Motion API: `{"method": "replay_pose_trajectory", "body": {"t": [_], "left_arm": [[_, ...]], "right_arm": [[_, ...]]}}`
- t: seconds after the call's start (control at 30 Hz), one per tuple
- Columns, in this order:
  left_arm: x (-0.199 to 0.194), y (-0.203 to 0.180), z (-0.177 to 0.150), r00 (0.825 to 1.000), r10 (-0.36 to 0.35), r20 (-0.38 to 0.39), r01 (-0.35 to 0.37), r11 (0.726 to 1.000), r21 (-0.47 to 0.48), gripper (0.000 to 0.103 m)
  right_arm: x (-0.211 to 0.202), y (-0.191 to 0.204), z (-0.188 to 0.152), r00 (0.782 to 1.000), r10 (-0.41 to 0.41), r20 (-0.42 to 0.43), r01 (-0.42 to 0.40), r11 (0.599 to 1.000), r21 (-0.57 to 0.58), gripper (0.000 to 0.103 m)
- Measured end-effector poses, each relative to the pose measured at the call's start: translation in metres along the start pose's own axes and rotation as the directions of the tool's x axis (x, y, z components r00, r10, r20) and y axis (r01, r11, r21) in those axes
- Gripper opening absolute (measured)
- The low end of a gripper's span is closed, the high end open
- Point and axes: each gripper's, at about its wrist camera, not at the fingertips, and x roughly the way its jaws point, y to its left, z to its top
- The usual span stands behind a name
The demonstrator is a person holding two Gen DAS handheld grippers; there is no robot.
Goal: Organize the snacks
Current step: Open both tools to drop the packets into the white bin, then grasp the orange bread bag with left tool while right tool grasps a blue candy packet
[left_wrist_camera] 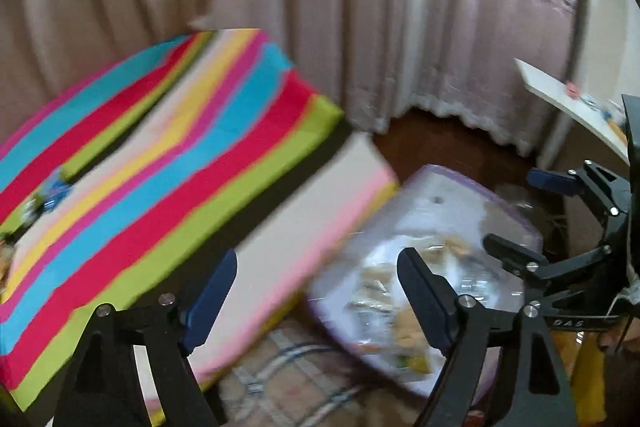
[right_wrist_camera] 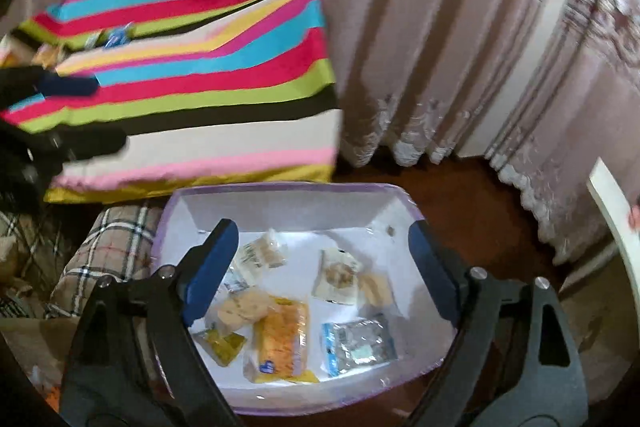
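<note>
A white bin with a purple rim (right_wrist_camera: 280,187) sits on the floor and holds several snack packets, among them a yellow one (right_wrist_camera: 280,339), a blue-and-silver one (right_wrist_camera: 358,345) and a pack of round crackers (right_wrist_camera: 242,309). My right gripper (right_wrist_camera: 323,227) hangs open over the bin with nothing between its fingers. My left gripper (left_wrist_camera: 318,255) is open and empty too, above the striped surface's edge and the bin (left_wrist_camera: 452,183). Each gripper shows in the other's view: left gripper (right_wrist_camera: 88,113), right gripper (left_wrist_camera: 520,219). A few loose packets (right_wrist_camera: 116,37) lie at the striped surface's far left.
A brightly striped cloth-covered surface (right_wrist_camera: 208,75) stands behind and left of the bin. A plaid cushion (right_wrist_camera: 108,247) lies beside the bin. Pink curtains (right_wrist_camera: 420,47) hang behind, over dark wood floor (right_wrist_camera: 460,195). A white board edge (right_wrist_camera: 612,211) juts in at right.
</note>
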Motion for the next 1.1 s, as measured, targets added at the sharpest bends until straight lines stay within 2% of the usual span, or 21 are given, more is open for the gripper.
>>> {"method": "replay_pose_trajectory", "body": {"t": [0.1,0.2,0.27,0.3,0.37,0.43,0.5,0.53,0.63,0.67,0.73,0.83,0.9,0.93,0.97,1.03,1.1], "left_arm": [[-0.013,0.035,-0.01,0.996,0.089,0.031,-0.089,0.996,-0.011,0.083],[-0.024,0.072,-0.024,0.982,0.178,0.057,-0.177,0.984,-0.032,0.086],[-0.025,0.106,-0.038,0.973,0.227,0.046,-0.223,0.972,-0.077,0.088],[-0.023,0.128,-0.047,0.967,0.255,0.025,-0.25,0.961,-0.115,0.088],[-0.019,0.161,-0.059,0.952,0.306,-0.002,-0.302,0.937,-0.173,0.088],[-0.018,0.199,-0.071,0.929,0.367,-0.036,-0.364,0.898,-0.246,0.088],[-0.024,0.239,-0.084,0.906,0.419,-0.065,-0.416,0.848,-0.328,0.088],[-0.029,0.262,-0.091,0.889,0.452,-0.08,-0.447,0.814,-0.371,0.088],[-0.037,0.316,-0.105,0.847,0.514,-0.135,-0.516,0.735,-0.441,0.088],[-0.039,0.339,-0.11,0.831,0.532,-0.161,-0.539,0.702,-0.466,0.088],[-0.041,0.383,-0.118,0.809,0.552,-0.205,-0.571,0.652,-0.499,0.088],[-0.036,0.437,-0.123,0.765,0.599,-0.237,-0.621,0.588,-0.519,0.088],[-0.033,0.461,-0.118,0.745,0.629,-0.223,-0.642,0.584,-0.498,0.088],[-0.029,0.479,-0.107,0.731,0.648,-0.214,-0.663,0.598,-0.45,0.088],[-0.024,0.488,-0.098,0.728,0.653,-0.212,-0.672,0.616,-0.41,0.089],[-0.006,0.516,-0.078,0.735,0.634,-0.24,-0.678,0.673,-0.297,0.09],[0.009,0.54,-0.066,0.723,0.633,-0.276,-0.689,0.688,-0.228,0.091]], "right_arm": [[0.012,0.03,0.021,0.998,0.05,-0.03,-0.052,0.998,-0.044,0.088],[0.024,0.068,0.044,0.995,0.09,-0.04,-0.094,0.988,-0.118,0.089],[0.034,0.098,0.06,0.988,0.15,-0.04,-0.155,0.975,-0.162,0.089],[0.039,0.115,0.069,0.978,0.202,-0.042,-0.206,0.962,-0.177,0.09],[0.054,0.154,0.088,0.944,0.326,-0.055,-0.33,0.921,-0.205,0.091],[0.071,0.191,0.107,0.914,0.399,-0.068,-0.404,0.884,-0.236,0.091],[0.089,0.228,0.126,0.896,0.436,-0.089,-0.444,0.858,-0.259,0.091],[0.099,0.246,0.138,0.883,0.459,-0.098,-0.468,0.844,-0.261,0.091],[0.131,0.292,0.178,0.829,0.547,-0.119,-0.559,0.796,-0.231,0.091],[0.141,0.305,0.189,0.822,0.556,-0.126,-0.569,0.792,-0.22,0.091],[0.164,0.331,0.215,0.811,0.569,-0.134,-0.585,0.785,-0.203,0.091],[0.197,0.368,0.251,0.817,0.558,-0.142,-0.576,0.796,-0.186,0.091],[0.217,0.384,0.272,0.817,0.559,-0.143,-0.577,0.798,-0.176,0.091],[0.226,0.392,0.282,0.816,0.561,-0.14,-0.578,0.798,-0.171,0.091],[0.233,0.395,0.29,0.813,0.565,-0.14,-0.582,0.795,-0.168,0.091],[0.25,0.407,0.309,0.809,0.572,-0.14,-0.588,0.791,-0.17,0.091],[0.266,0.419,0.326,0.803,0.578,-0.144,-0.596,0.785,-0.171,0.091]]}}
